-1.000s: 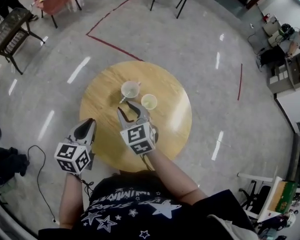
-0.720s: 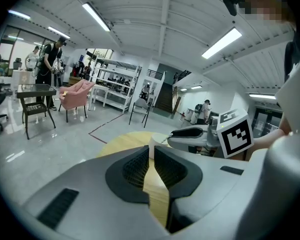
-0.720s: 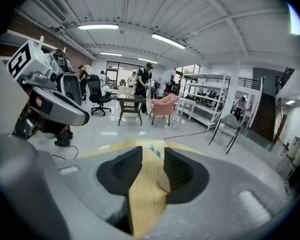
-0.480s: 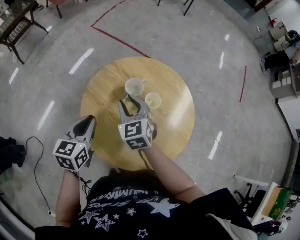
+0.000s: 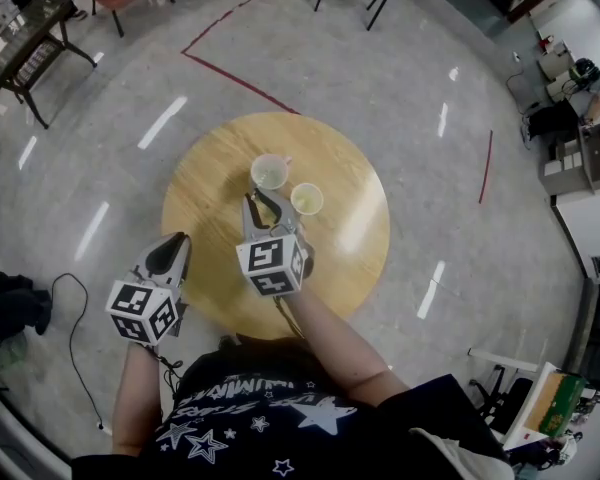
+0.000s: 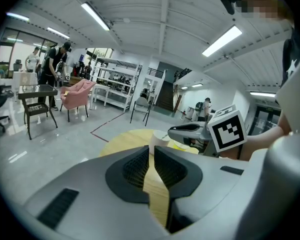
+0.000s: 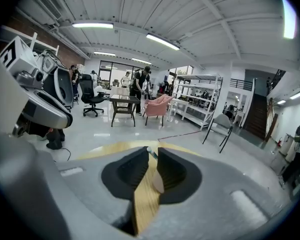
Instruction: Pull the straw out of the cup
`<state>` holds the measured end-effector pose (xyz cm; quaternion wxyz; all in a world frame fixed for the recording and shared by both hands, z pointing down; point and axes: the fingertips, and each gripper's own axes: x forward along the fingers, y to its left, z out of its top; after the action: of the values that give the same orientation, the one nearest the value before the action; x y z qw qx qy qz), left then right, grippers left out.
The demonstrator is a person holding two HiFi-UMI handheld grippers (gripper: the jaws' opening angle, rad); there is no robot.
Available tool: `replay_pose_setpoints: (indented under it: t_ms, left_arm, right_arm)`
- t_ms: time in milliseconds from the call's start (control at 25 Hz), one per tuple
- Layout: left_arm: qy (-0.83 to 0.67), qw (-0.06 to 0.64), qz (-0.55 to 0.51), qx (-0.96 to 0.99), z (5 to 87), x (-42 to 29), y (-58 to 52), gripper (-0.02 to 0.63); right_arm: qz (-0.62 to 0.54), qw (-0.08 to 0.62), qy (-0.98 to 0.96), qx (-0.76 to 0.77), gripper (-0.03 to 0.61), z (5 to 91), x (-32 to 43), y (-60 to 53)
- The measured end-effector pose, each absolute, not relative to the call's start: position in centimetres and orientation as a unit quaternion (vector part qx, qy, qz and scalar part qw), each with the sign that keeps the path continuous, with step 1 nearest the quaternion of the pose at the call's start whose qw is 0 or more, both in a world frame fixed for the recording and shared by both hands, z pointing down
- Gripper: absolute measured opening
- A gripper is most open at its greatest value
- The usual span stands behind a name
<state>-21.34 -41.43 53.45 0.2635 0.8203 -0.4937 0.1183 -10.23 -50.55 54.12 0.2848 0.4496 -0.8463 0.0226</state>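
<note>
As the jaws of my right tool [image 5: 262, 202] are just closing and pinching the straw [image 7: 150, 152] by the left-hand cup [image 5: 269, 172], I am judging it ready for pulling.

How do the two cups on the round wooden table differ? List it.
The pale wide cup looks larger than the yellowish small cup. The wide cup stands farther, left; the small cup nearer, right. The right gripper has just been closing its jaws on a thin straw from the wide cup; the small cup shows none. Both stand upright on the round wooden table.
</note>
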Motion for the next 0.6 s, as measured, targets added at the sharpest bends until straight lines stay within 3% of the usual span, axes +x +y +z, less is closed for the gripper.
replay_pose_setpoints:
  t_ms: [600]
  left_arm:
    - [-0.496,0.254,0.099,0.824,52.1,-22.1,-37.6,0.038]
  right_arm:
    - [-0.005,0.282,-0.824,0.491,0.022,51.7,-8.5,-48.4]
